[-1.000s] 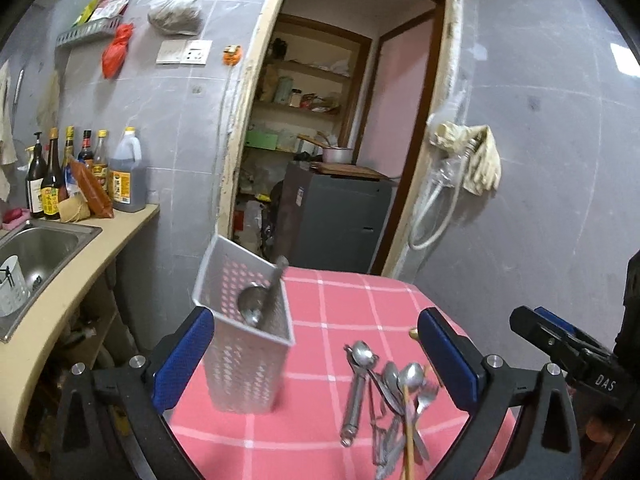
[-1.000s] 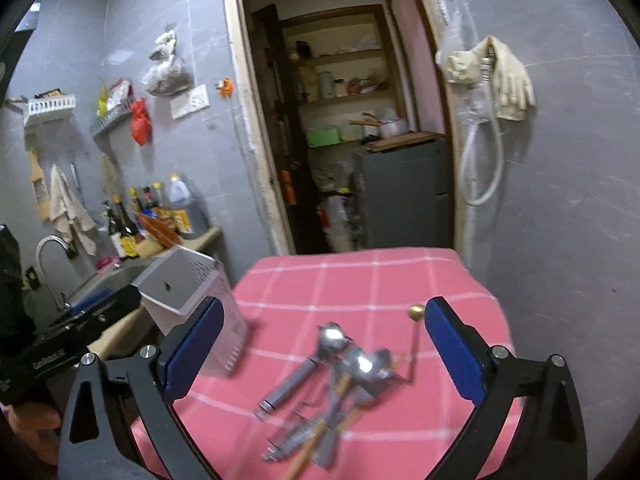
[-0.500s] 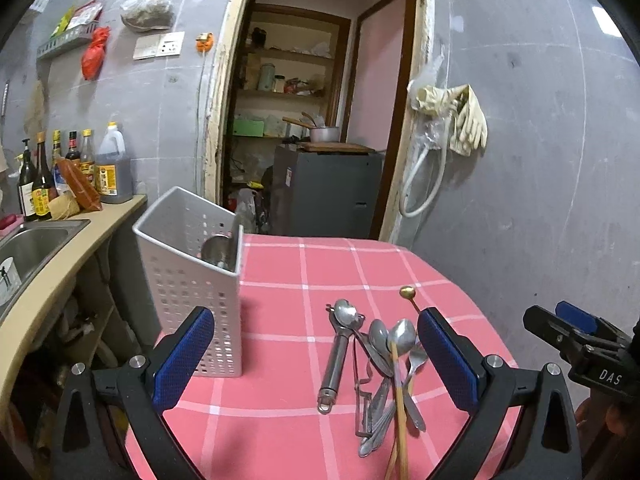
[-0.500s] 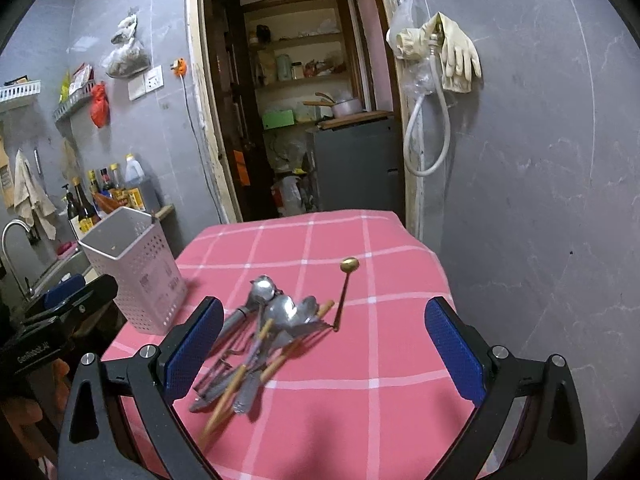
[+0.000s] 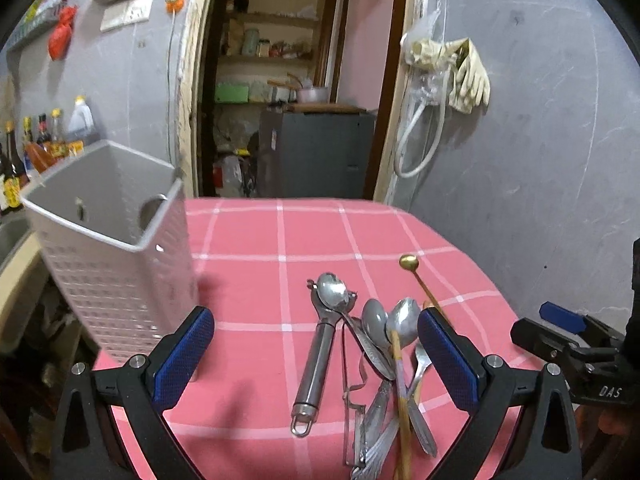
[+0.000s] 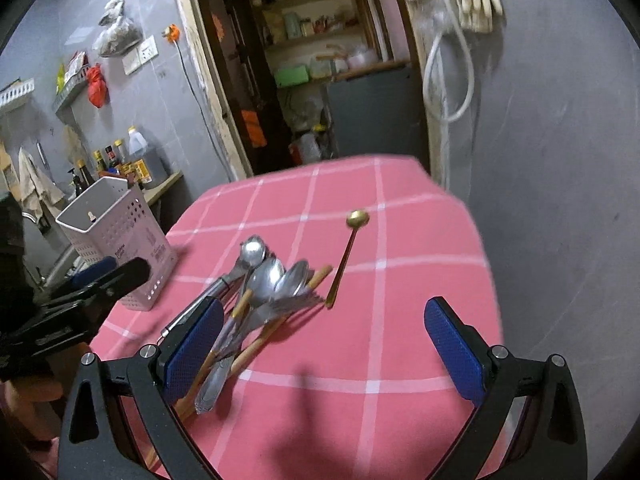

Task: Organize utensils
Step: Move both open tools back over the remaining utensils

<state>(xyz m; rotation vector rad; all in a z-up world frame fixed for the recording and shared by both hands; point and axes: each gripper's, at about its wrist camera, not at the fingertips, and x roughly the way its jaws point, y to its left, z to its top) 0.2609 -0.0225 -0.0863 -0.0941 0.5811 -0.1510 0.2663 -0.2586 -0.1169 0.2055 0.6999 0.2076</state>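
Both grippers had dropped closer to the pink checked tablecloth since 0.5 s earlier, so the pile of steel spoons, forks and wooden chopsticks filled the lower centre of the left wrist view. Each tool was spread wide and held nothing: the left gripper framed the pile, and the right gripper had its left pad beside the handles. A white perforated plastic utensil caddy stood at the left of the frame, well apart from the pile, with 1 round metal piece showing inside. A slim gold spoon lay just right of the heap. By my reading, sorting had barely begun; nearly every utensil was left to move.
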